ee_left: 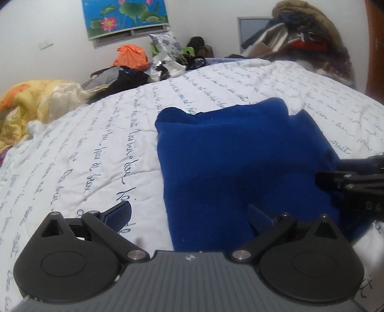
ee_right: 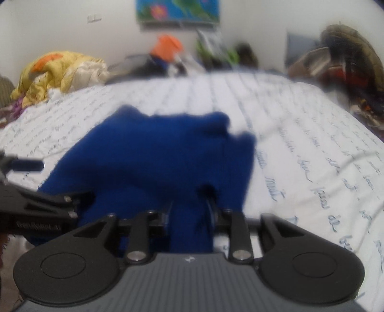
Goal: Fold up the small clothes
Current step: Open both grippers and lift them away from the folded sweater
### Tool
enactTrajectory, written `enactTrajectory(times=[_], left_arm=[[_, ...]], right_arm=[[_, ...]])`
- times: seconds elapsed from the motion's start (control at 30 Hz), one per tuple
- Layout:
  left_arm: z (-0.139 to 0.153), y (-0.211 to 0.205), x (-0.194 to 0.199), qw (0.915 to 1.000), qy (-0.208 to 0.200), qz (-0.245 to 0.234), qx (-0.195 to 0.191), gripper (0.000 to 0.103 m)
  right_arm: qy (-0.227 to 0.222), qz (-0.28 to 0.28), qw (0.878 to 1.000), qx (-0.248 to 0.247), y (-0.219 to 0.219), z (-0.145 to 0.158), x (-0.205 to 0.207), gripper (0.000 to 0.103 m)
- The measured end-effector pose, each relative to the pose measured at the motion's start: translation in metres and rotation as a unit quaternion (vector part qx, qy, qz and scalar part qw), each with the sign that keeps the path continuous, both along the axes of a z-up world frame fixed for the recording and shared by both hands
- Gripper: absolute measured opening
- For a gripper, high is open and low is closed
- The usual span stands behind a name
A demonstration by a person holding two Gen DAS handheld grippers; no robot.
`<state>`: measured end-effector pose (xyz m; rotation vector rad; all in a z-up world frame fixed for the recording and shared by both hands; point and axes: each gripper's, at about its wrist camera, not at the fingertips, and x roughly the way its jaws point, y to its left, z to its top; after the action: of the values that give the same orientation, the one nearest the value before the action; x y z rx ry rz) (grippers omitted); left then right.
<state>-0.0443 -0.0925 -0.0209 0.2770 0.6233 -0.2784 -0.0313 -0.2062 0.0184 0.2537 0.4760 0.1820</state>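
Right, the blue garment (ee_left: pixel 240 153) lies folded flat on the white bedspread (ee_left: pixel 96 144), the one printed with lines of blue handwriting, and it sits just ahead of both grippers. Its near edge runs between the fingers of the left gripper (ee_left: pixel 192 216), whose jaws are spread wide: one blue pad (ee_left: pixel 121 212) rests over bare bedspread, the other over the cloth, and neither pinches anything. From the right wrist view, blurred, the right gripper (ee_right: pixel 189 216) has its jaws partly apart with a ridge of the blue cloth standing up between them; whether the pads press it I cannot tell. Each gripper shows at the edge of the other's view, close beside the garment. Further back, a yellow quilt (ee_left: pixel 36 100) is bunched at the left, an orange bag (ee_left: pixel 130 56) tops a clutter of clothes by the wall, and a lotus picture (ee_left: pixel 124 16) hangs above.
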Motion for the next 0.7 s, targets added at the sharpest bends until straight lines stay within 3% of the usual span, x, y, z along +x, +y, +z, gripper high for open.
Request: enactTrajectory(times=[0.07, 0.1, 0.23, 0.4, 0.7], left_arm=[[0.0, 0.003, -0.005, 0.9998, 0.0, 0.014, -0.011, 0.103], [0.0, 0.004, -0.003, 0.9997, 0.002, 0.019, -0.017, 0.103], [-0.003, 0.009, -0.008, 0.9981, 0.012, 0.047, -0.039, 0.103], [-0.004, 0.019, -0.02, 0.9952, 0.02, 0.064, -0.072, 0.103], [-0.004, 0.027, -0.048, 0.9945, -0.007, 0.076, -0.073, 0.103]], right_arm=[[-0.014, -0.014, 1.0, 0.024, -0.001, 0.0, -0.005, 0.079], [-0.021, -0.02, 0.999, 0.027, 0.001, -0.001, -0.007, 0.081], [-0.008, -0.04, 0.999, 0.01, 0.011, -0.012, -0.01, 0.081], [-0.003, -0.054, 0.998, 0.029, 0.01, -0.021, -0.021, 0.083], [-0.012, -0.066, 0.998, 0.004, 0.018, -0.021, -0.039, 0.089]])
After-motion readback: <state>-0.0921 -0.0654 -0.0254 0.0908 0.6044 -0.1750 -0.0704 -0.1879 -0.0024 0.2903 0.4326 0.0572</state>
